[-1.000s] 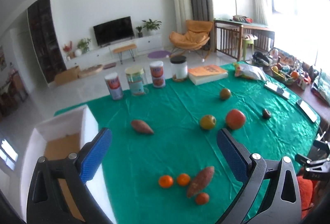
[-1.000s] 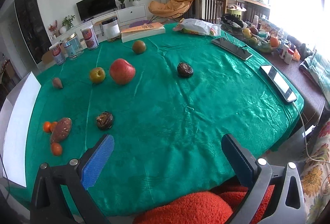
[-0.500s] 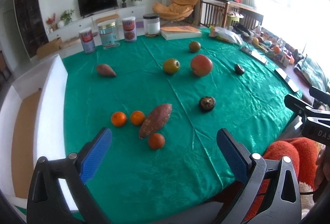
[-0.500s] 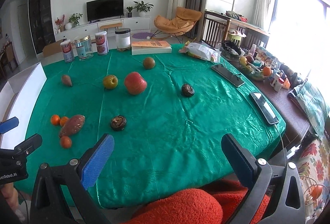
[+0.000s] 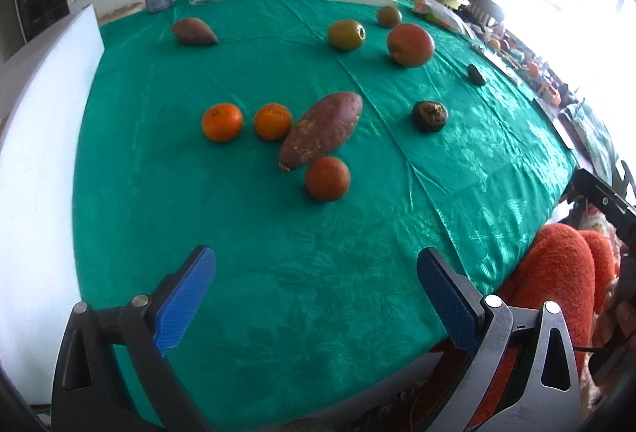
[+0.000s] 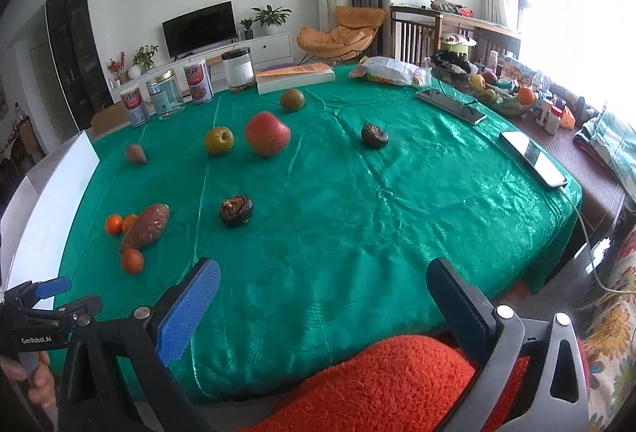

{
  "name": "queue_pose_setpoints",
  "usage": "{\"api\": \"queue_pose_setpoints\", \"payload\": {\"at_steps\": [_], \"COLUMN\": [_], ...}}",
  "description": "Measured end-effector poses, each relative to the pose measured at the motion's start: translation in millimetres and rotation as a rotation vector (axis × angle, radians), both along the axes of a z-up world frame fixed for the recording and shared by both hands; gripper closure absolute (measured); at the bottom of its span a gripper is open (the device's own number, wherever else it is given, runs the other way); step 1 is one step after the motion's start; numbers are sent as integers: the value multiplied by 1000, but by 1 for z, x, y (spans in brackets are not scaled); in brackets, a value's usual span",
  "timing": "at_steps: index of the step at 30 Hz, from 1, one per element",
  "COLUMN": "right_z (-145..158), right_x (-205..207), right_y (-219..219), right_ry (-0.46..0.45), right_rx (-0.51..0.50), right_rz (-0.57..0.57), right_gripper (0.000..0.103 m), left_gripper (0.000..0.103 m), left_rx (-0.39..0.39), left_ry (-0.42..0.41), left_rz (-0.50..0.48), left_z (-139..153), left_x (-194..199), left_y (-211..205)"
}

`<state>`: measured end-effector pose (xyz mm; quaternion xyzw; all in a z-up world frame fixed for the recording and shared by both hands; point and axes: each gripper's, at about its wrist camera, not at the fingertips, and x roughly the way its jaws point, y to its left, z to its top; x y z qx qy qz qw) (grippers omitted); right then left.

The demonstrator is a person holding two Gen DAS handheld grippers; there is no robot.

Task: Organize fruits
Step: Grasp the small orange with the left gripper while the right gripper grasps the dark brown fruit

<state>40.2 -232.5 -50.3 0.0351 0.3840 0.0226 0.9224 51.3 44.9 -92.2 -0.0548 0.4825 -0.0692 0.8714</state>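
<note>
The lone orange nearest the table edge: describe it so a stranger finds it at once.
On the green tablecloth, find the big sweet potato by the white box. The orange sits at its near tip, alone, darker than the two oranges paired on the potato's far side.

Four jars [image 6: 192, 86] (far edge), book [image 6: 296, 77]

Tablecloth [image 5: 246, 233] is showing shiny emerald green with a faint leafy print, three small citrus fruits [image 5: 327, 178] are glowing bright orange just ahead of the left gripper [image 5: 316, 295] with its blue ribbed pads [image 5: 187, 303], sweet potato [image 5: 321, 130] is looking reddish-brown, big apple [image 6: 266, 133] pinkish-red, box wall [image 5: 39, 154] plain white.
</note>
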Motion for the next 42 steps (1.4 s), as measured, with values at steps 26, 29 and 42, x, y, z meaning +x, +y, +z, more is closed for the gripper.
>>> {"api": "queue_pose_setpoints", "payload": {"at_steps": [26,29,42], "right_z": [-13,-29,-56], "right_x": [80,125,163], "right_y": [30,54,88], "right_ry": [196,258,309], "right_rx": [92,76,37], "right_rz": [295,354,366], "right_gripper": [0,17,61], "left_gripper": [74,74,75], "left_rx": [58,42,-82], "left_ry": [25,25,-18], "left_rz": [177,181,199], "left_z": [-26,-26,11], "left_x": [31,29,17], "left_y": [13,19,45]}}
